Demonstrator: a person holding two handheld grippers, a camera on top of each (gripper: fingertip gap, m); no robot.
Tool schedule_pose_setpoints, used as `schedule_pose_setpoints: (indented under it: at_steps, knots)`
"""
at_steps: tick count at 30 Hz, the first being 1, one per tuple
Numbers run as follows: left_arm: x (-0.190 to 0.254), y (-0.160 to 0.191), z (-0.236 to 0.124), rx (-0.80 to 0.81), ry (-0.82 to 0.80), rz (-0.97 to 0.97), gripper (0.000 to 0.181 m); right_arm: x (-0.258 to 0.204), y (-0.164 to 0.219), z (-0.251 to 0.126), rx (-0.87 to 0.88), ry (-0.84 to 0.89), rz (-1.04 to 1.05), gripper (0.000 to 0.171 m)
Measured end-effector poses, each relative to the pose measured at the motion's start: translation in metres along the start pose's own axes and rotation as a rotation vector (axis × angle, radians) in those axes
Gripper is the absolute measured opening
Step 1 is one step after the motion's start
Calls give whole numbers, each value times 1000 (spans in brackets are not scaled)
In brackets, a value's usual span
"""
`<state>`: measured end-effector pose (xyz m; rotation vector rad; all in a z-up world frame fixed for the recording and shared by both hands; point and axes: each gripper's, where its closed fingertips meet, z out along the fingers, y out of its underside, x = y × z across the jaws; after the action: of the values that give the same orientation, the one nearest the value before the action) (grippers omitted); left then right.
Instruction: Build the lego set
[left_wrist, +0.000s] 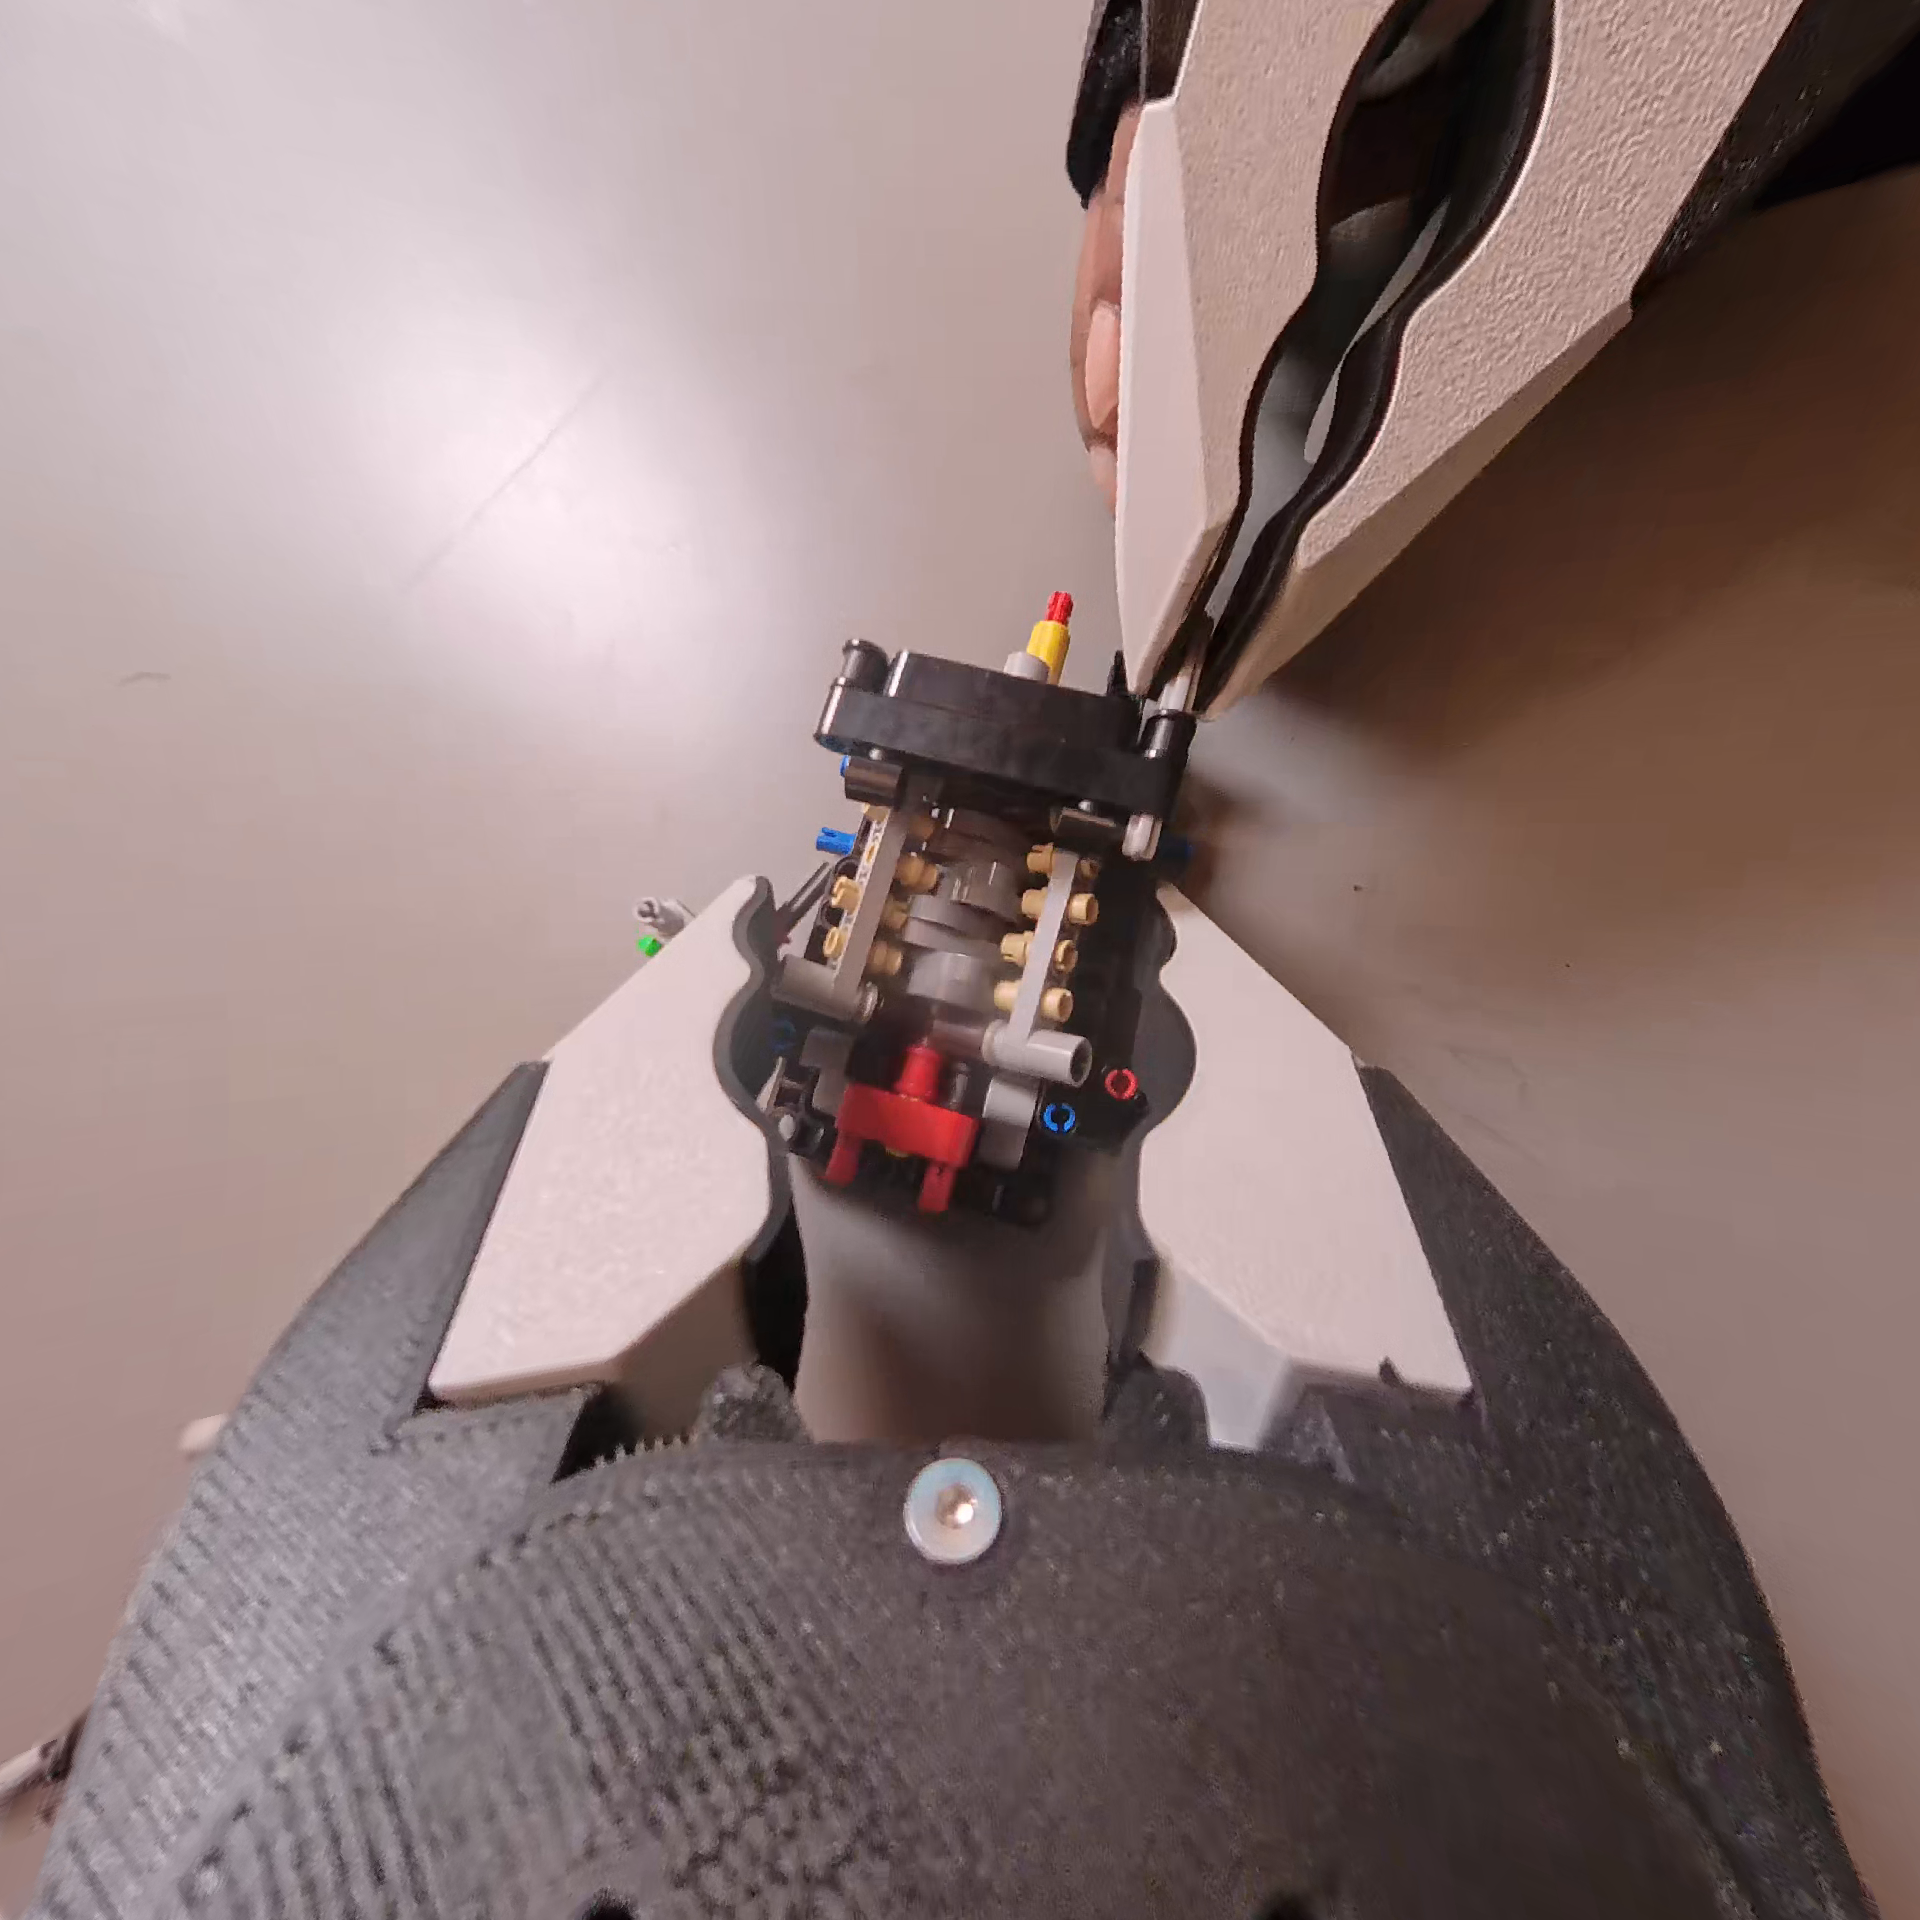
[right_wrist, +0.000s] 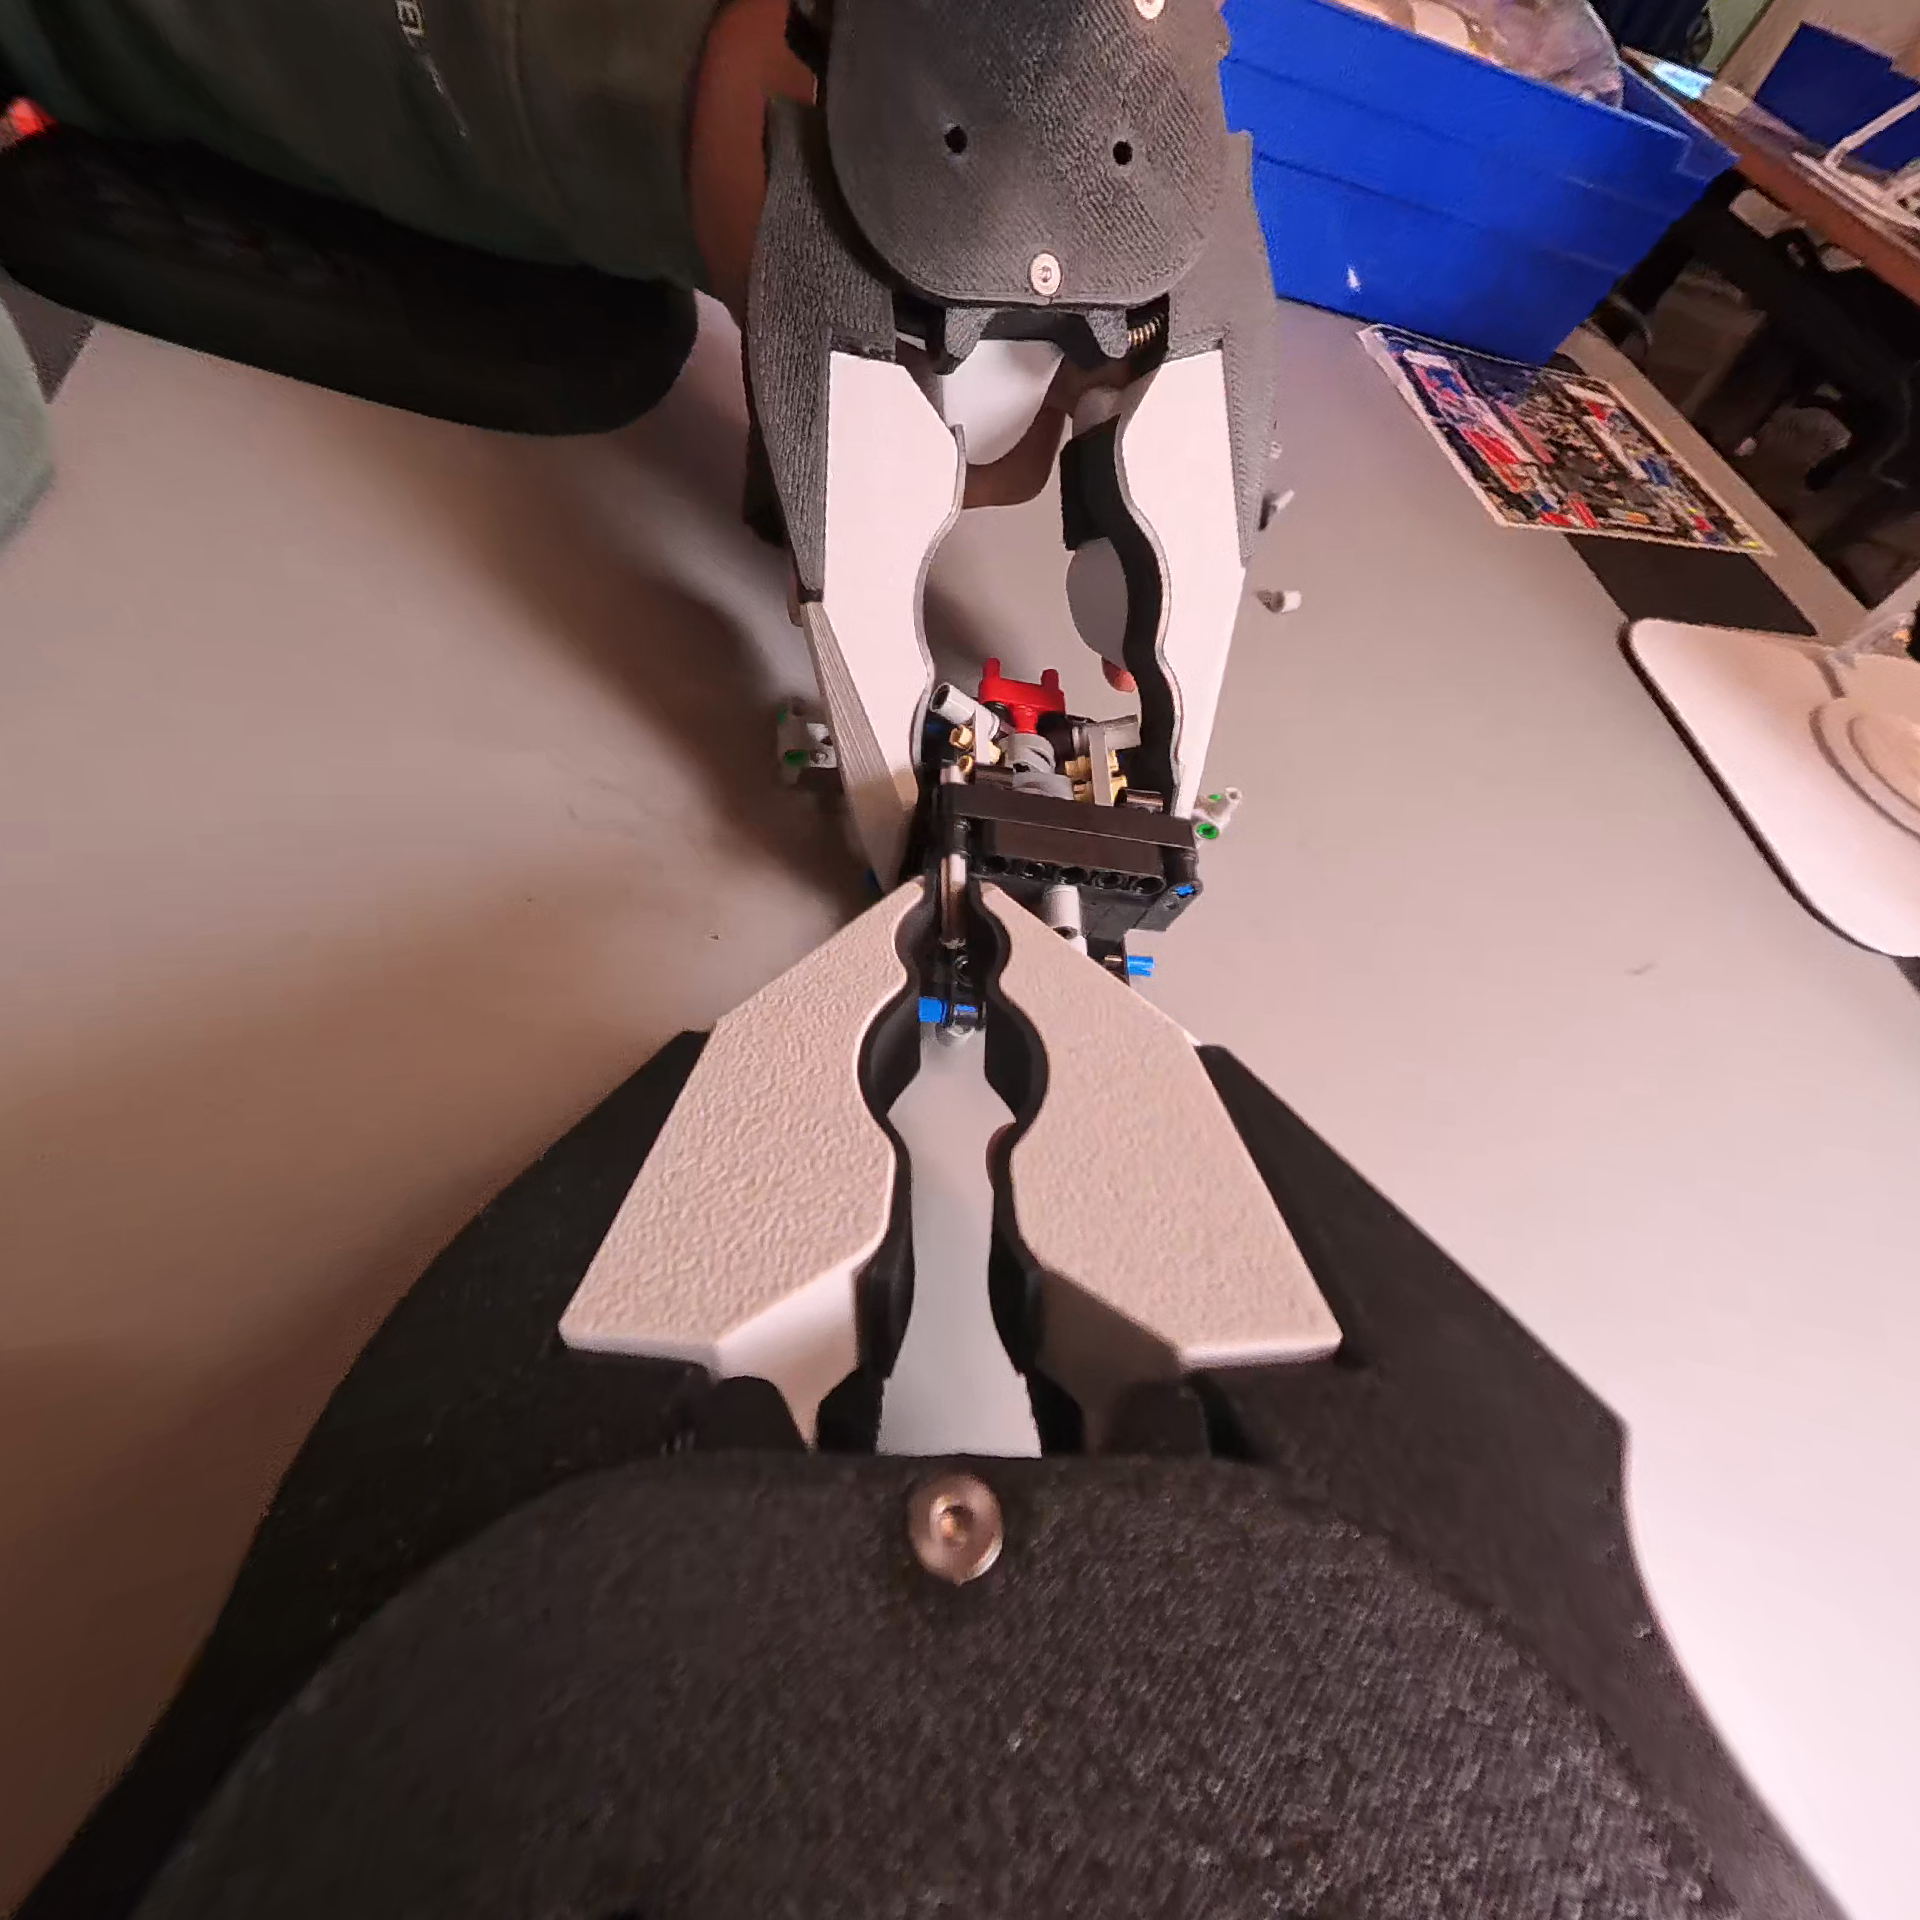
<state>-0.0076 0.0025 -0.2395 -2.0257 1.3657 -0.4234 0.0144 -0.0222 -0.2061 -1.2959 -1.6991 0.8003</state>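
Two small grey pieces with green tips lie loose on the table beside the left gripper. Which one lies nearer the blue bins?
The loose piece by the black frame, on the bins' side; the other lies across the left gripper.

The left gripper (left_wrist: 961, 997) has its jaws spread part-way and clamped on the sides of the lego assembly (left_wrist: 966, 935). The right gripper (right_wrist: 951, 966) comes in from one o'clock in the left wrist view, jaws nearly closed on a thin black piece (right_wrist: 954, 935) (pinched at the tips), facing its partner head-on.

Print on instruction sheet (right_wrist: 1558, 447) unreadable (too small).
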Motion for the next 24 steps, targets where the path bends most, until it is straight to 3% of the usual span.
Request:
schedule_pose_setpoints:
  at_steps: [1, 6, 15, 24]
  knots:
    - [0, 2, -1, 1, -10, -13, 68, 0, -1, 1, -2, -11, -4, 3]
    - [4, 10, -11, -2, -31, -38, 68, -7, -7, 10, -14, -113, -43, 3]
    - [12, 9, -18, 86, 6, -5, 83, -15, -16, 23, 24, -250, -57, 3]
    - [10, 19, -21, 53, 2, 9, 62, -13, -14, 21, 41, -222, -45, 2]
